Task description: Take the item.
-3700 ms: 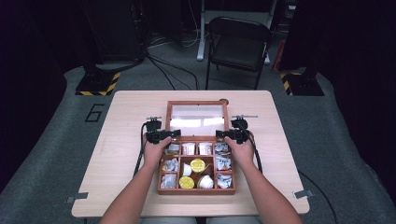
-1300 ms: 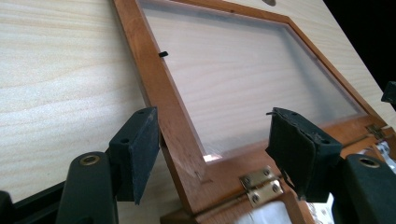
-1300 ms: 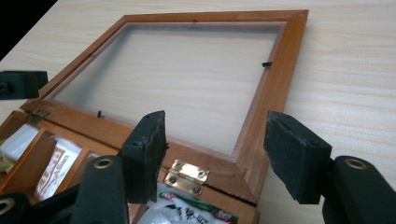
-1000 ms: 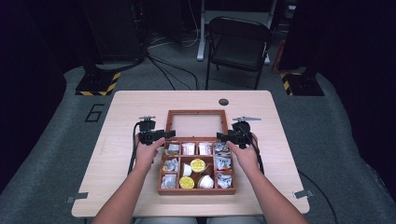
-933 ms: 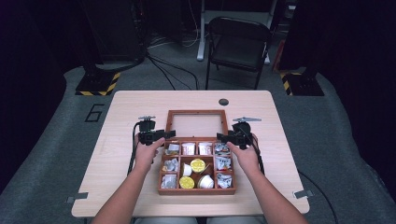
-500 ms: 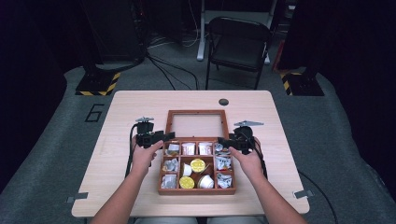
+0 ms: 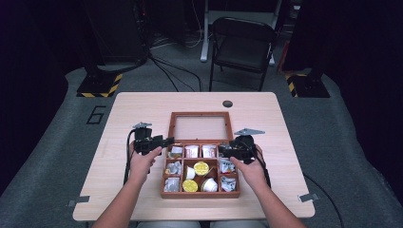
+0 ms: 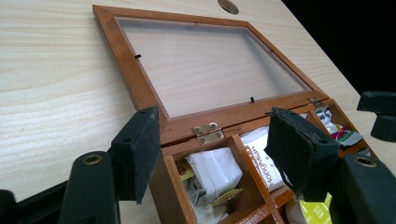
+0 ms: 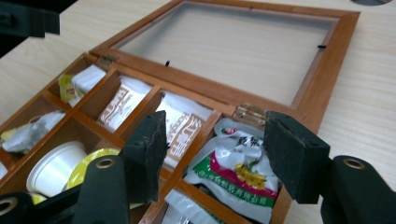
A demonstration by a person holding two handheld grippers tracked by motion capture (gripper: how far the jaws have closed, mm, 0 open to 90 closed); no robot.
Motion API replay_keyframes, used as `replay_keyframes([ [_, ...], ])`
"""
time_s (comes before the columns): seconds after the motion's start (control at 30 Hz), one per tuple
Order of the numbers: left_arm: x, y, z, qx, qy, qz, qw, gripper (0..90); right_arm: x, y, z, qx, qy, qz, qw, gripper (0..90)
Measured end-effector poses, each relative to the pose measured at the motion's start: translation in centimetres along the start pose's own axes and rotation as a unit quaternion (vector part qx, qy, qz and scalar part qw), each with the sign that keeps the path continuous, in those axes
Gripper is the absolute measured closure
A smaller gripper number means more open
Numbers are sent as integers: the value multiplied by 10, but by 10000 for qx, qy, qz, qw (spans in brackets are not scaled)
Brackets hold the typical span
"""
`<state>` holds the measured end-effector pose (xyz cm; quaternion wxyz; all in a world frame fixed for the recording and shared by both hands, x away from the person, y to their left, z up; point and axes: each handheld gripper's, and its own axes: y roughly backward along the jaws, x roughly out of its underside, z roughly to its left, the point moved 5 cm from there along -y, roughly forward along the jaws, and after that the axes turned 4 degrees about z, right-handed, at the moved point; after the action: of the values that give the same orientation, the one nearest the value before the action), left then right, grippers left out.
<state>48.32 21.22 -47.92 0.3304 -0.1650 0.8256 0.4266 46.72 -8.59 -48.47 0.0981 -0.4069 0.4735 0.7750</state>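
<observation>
Light wooden table (image 7: 142, 109), rectangular. At its centre sits a brown wooden compartment box (image 7: 200, 194); its glass-paned lid (image 7: 200, 127) lies fully open, flat on the table behind the hinges. Compartments hold white paper sachets (image 9: 182, 123), a green-printed packet (image 9: 233, 172) and yellow-lidded white cups (image 7: 201, 167). Left gripper (image 7: 164, 141) at the box's rear left corner, jaws apart, gripping nothing. Right gripper (image 7: 227, 148) over the rear right compartment, jaws apart, gripping nothing.
</observation>
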Motion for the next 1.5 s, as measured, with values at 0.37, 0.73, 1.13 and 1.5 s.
replay_keyframes([
  [0.37, 5, 2, -3, -74, -161, 46, 9998, 337, 10, -3, 13, -196, 152, 157, 9996, 370],
  [0.73, 5, 4, -6, 15, -157, 4, 9999, 336, 16, -9, 38, -452, 450, 308, 9975, 370],
  [1.13, 4, 5, -6, 27, -114, -21, 9999, 335, 24, -16, 54, -566, 650, 477, 9951, 370],
  [1.5, 4, 5, -5, 44, -112, -30, 9999, 335, 30, -22, 64, -648, 775, 605, 9930, 370],
])
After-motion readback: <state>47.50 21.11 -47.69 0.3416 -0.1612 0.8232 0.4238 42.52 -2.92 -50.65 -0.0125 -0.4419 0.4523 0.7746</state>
